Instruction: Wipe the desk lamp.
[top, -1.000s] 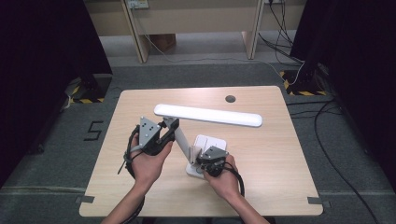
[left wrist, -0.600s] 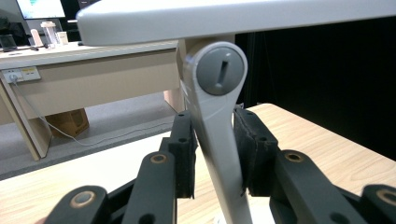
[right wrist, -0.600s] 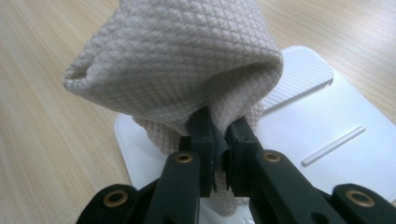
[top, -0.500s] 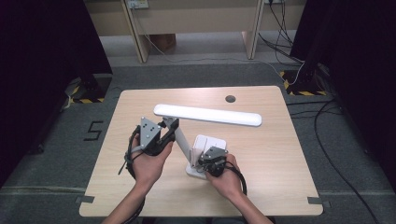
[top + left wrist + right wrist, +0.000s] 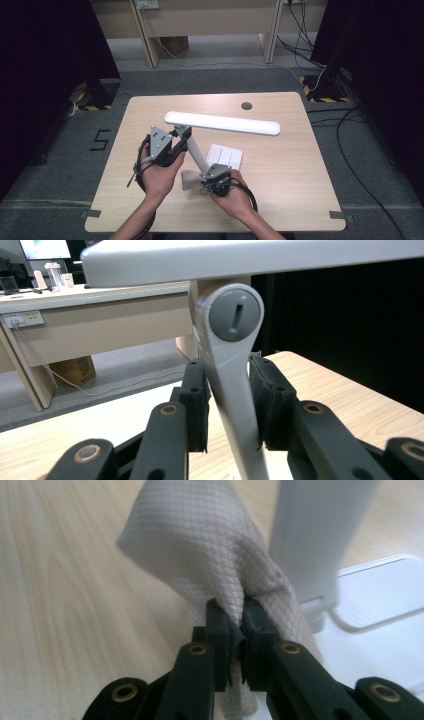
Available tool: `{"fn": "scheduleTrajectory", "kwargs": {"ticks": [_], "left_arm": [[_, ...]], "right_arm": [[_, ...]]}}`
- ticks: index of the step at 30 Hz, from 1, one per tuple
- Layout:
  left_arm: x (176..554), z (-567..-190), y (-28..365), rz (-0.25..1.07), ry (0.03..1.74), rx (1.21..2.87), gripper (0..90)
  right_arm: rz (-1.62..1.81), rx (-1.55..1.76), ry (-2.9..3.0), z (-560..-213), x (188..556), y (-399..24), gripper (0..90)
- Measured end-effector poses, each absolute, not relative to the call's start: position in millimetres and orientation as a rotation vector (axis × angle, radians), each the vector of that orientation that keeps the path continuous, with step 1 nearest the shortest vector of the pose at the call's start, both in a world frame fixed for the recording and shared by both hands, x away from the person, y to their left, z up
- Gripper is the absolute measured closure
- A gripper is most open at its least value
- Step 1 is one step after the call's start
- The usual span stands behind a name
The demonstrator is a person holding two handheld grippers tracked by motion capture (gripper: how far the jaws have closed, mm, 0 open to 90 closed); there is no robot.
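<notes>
Pale wood grain covers the one table [image 5: 280, 175], which stands on grey carpet where a black digit "5" [image 5: 100, 140] is marked on the floor off its left edge; that digit is the single piece of writing that can be read. A small dark round hole [image 5: 246, 106] sits near the table's far edge. One white desk lamp [image 5: 222, 123] stands toward the middle of the near half of the table: its long flat head, rounded at both ends, runs left to right above the surface, a slim white arm [image 5: 235, 390] slants down from a grey round hinge cap with a slot [image 5: 235, 315], and the arm meets a flat white square base [image 5: 226, 156] lying on the wood. There are two grippers, one in each of the person's hands. The left gripper [image 5: 231, 390] is up near the hinge, its two black padded jaws set narrow on either side of the lamp arm and pressing on it. The right gripper [image 5: 236, 625] is low by the near-left corner of the base, its jaws pinched nearly together on a fold of one beige cloth [image 5: 200, 545] with a fine diamond weave; the cloth bunches up above the jaws, just beside the foot of the lamp arm.
</notes>
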State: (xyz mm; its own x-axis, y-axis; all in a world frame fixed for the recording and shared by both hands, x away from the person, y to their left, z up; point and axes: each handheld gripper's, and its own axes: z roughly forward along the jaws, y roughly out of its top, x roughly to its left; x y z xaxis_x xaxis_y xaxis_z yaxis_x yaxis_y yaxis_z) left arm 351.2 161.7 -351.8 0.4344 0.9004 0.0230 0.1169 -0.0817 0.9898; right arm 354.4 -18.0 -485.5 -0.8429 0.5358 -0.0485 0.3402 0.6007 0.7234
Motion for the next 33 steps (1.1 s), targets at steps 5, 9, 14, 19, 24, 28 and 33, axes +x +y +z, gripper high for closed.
{"fn": "scheduleTrajectory", "kwargs": {"ticks": [5,9,14,19,24,28,33], "left_arm": [[351,-352,162,0.843,0.934,1.526,69.2],[351,-352,162,0.846,0.935,1.527,69.2],[351,-352,162,0.846,0.934,1.526,69.1],[351,-352,162,0.847,0.935,1.527,69.1],[351,-352,162,0.848,0.934,1.526,69.1],[351,-352,162,0.848,0.935,1.526,69.1],[351,-352,162,0.849,0.937,1.527,69.1]], "right_arm": [[1.078,0.737,2.567,-490,356,-15,85.0],[1.054,0.762,2.586,-489,356,-17,85.3],[1.017,0.804,2.604,-487,356,-22,85.3],[1.002,0.840,2.607,-486,356,-31,85.3],[0.977,0.915,2.613,-485,354,-44,85.3],[0.966,0.921,2.605,-484,358,-58,85.3],[0.946,0.959,2.591,-484,361,-68,85.3]]}}
